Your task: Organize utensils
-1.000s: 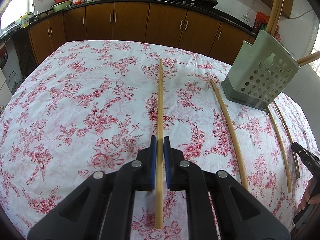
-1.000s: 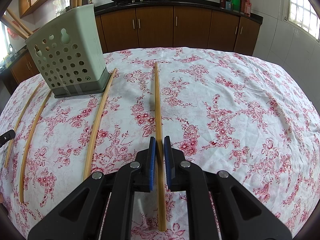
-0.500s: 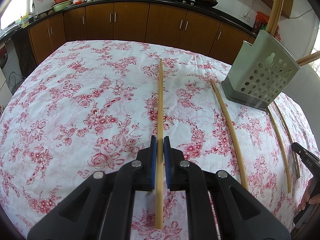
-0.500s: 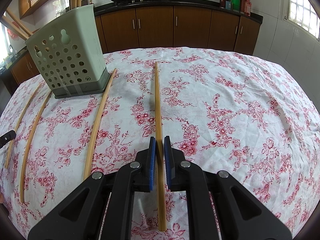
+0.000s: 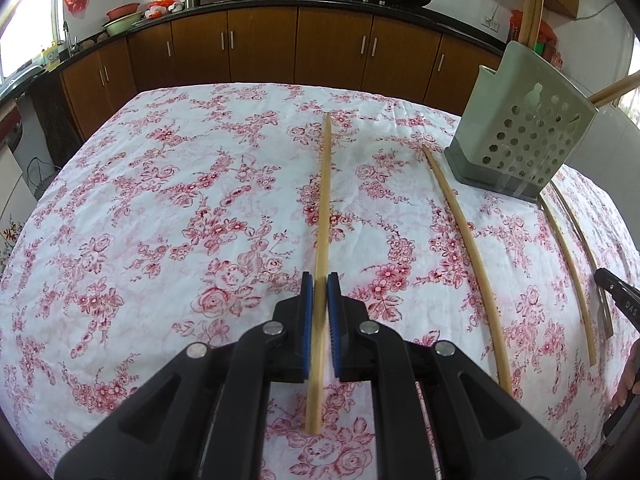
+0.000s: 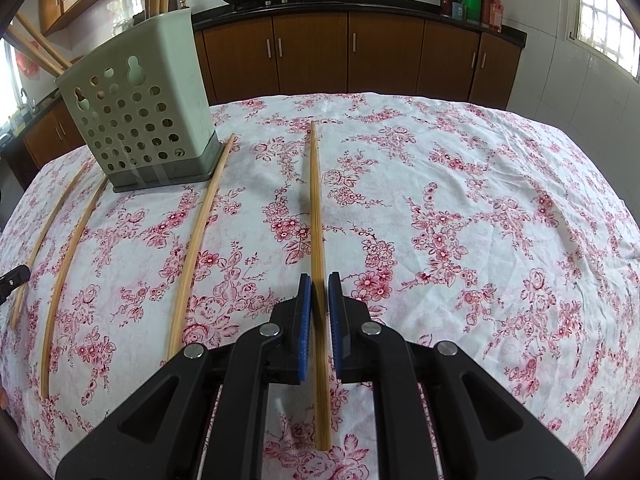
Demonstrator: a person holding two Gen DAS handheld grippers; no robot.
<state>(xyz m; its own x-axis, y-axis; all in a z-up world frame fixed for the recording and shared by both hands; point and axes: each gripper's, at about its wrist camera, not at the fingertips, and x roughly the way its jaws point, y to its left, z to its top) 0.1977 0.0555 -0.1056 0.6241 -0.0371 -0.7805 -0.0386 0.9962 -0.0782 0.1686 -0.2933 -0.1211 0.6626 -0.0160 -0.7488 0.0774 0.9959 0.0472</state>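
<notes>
A bamboo chopstick (image 5: 325,200) lies on the floral tablecloth, and my left gripper (image 5: 320,286) is shut on it near its close end. In the right wrist view my right gripper (image 6: 319,286) straddles another chopstick (image 6: 315,208) with its blue pads (image 6: 306,312) narrowly apart from it, a thin gap showing on each side. The pale green perforated utensil holder (image 5: 520,136) (image 6: 140,120) stands on the table with several chopsticks upright in it. Three more chopsticks (image 5: 468,256) (image 6: 200,232) lie loose beside it.
The floral tablecloth (image 5: 160,220) (image 6: 480,200) covers the whole table, which falls away at its rounded edges. Brown kitchen cabinets (image 5: 320,44) and a counter with woks stand behind. My right gripper's tip (image 5: 616,292) shows at the left view's right edge.
My left gripper has closed slightly tighter on its chopstick. The right gripper and the loose chopsticks have not moved.
</notes>
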